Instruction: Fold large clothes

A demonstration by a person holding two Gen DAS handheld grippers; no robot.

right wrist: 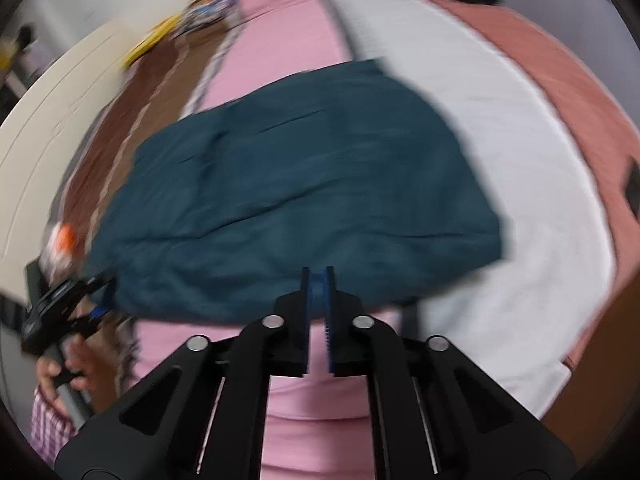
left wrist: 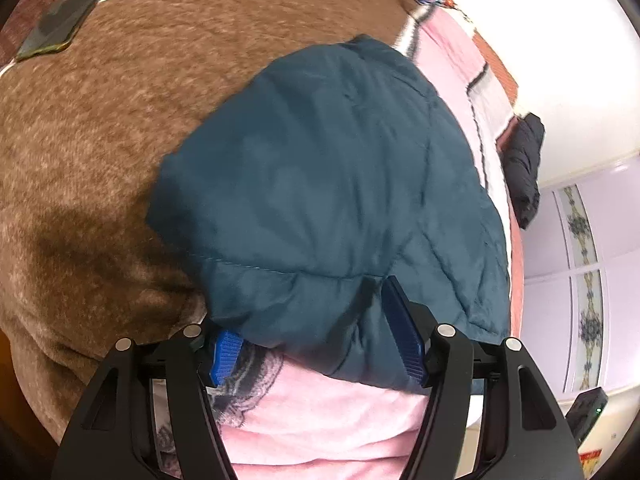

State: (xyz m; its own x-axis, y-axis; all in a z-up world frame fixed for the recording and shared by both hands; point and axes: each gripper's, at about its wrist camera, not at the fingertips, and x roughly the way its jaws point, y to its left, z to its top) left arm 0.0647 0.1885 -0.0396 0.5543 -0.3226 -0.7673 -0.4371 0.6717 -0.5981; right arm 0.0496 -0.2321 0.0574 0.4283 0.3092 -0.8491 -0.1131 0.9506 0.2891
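Brown blanket (left wrist: 100, 128) under one folded teal jacket (left wrist: 328, 184); our left gripper (left wrist: 316, 344) gapes over its hem, right gripper (right wrist: 318, 308) pinched together, empty.

A bed under patterned blankets in a pale-walled room

A brown fleece blanket (left wrist: 100, 128) spreads left of the tongs, with pink and white bedding (right wrist: 460, 92) ahead and right; beyond stand a white wall (left wrist: 568, 40) and lilac cabinet doors with floral glass panels (left wrist: 580, 264).

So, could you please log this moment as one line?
garment: teal jacket folded on bed | left hand-held gripper: open at near edge | right hand-held gripper: shut, empty
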